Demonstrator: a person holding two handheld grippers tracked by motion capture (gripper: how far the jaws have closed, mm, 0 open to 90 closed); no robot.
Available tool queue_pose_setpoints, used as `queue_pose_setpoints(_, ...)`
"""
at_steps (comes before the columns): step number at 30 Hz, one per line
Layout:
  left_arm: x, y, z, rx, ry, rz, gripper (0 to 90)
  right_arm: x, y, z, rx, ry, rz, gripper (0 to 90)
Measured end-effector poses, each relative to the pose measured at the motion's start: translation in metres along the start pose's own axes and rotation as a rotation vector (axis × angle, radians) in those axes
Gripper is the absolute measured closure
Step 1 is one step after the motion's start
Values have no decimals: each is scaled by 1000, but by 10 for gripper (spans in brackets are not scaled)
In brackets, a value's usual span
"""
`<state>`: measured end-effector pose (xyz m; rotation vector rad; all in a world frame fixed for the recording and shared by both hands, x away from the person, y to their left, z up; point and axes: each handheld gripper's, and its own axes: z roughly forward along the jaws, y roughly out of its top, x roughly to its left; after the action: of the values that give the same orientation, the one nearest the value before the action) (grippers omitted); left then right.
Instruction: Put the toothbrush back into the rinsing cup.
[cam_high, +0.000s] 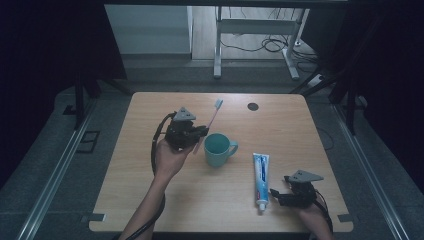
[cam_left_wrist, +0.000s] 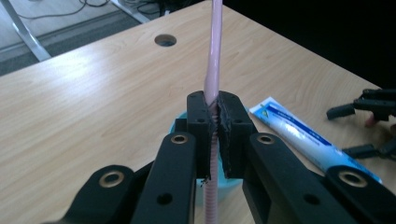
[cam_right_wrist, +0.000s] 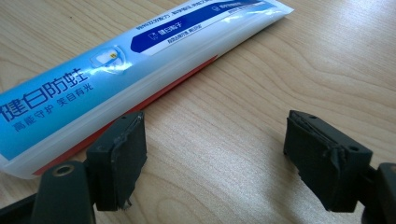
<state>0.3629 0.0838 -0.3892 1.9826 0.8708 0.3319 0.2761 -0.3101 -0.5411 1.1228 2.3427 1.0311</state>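
Observation:
A pink toothbrush (cam_high: 211, 120) with a blue head is clamped in my left gripper (cam_high: 196, 136), held tilted over the table just left of a teal mug (cam_high: 218, 149). In the left gripper view the jaws pinch the toothbrush handle (cam_left_wrist: 213, 70) above the mug (cam_left_wrist: 180, 125). A blue and white toothpaste tube (cam_high: 260, 180) lies flat to the right of the mug. My right gripper (cam_high: 276, 196) rests low at the tube's near end, open, with the tube (cam_right_wrist: 93, 84) just outside its left jaw and bare wood between the jaws.
The wooden table (cam_high: 150, 200) has a round cable hole (cam_high: 253, 106) near its far edge. Beyond the table stands a white desk frame (cam_high: 217, 45) with cables on the floor. Dark curtains flank both sides.

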Motion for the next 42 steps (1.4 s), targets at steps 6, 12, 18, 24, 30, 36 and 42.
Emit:
queue_pose_setpoints(6, -4, 6, 15, -32, 1, 0, 844, 0, 0, 0, -1, 0, -1, 210)
queue_pose_setpoints(12, -7, 11, 25, -62, 11, -1, 844, 0, 0, 0, 0, 1, 0, 210)
queue_pose_setpoints(18, -10, 12, 37, -71, 10, 4, 844, 0, 0, 0, 0, 2, 2, 209)
queue_pose_setpoints(24, -11, 5, 49, -71, 6, 6, 844, 0, 0, 0, 0, 1, 1, 208)
queue_pose_setpoints(30, -12, -3, 59, -69, 16, 6, 844, 0, 0, 0, 0, 2, 0, 208)
queue_pose_setpoints(36, -12, -8, 65, -58, 24, 8, 843, 0, 0, 0, 0, 2, 1, 208)
queue_pose_setpoints(42, -12, -20, 75, -44, 37, 0, 841, 0, 0, 0, 0, 2, 1, 208)
